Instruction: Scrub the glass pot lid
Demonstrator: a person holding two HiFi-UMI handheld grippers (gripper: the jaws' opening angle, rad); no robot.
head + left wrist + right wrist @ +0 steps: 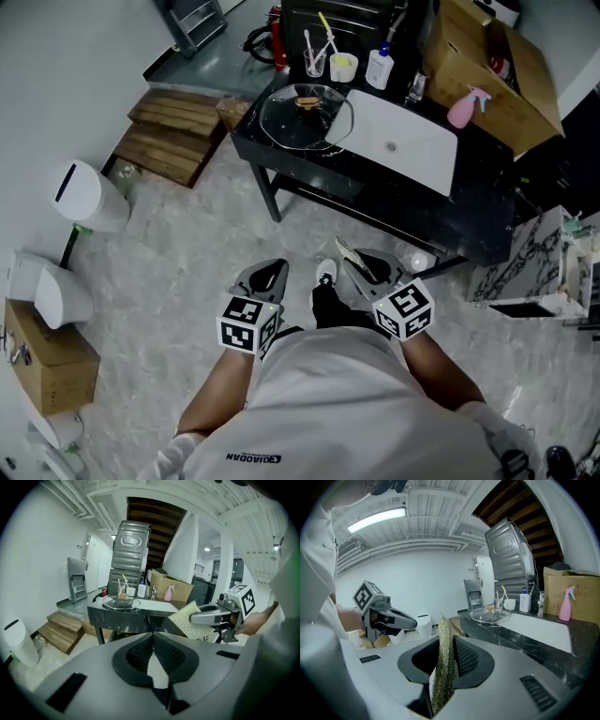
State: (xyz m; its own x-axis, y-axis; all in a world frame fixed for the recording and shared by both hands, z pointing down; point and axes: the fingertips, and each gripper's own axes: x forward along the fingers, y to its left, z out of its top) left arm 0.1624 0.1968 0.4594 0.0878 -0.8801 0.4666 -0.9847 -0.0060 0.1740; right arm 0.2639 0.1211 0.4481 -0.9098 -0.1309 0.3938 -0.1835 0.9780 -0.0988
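The left gripper (270,274) hangs low in front of the person's white shirt (328,403). From above its marker cube covers much of it, and the jaw tips are hard to read there. Its own view shows the jaws pressed together with nothing between them. Farther off, the glass pot lid (305,117) lies on the left end of the black table (412,202), its right rim at the edge of the white basin (403,141), well apart from both grippers. It is clear and domed, with a brownish knob (307,100) at its centre; any dirt on it is too small to judge. The right gripper (361,267) is clamped on a thin mesh scouring pad (442,658), seen edge-on, its top poking past the jaws.
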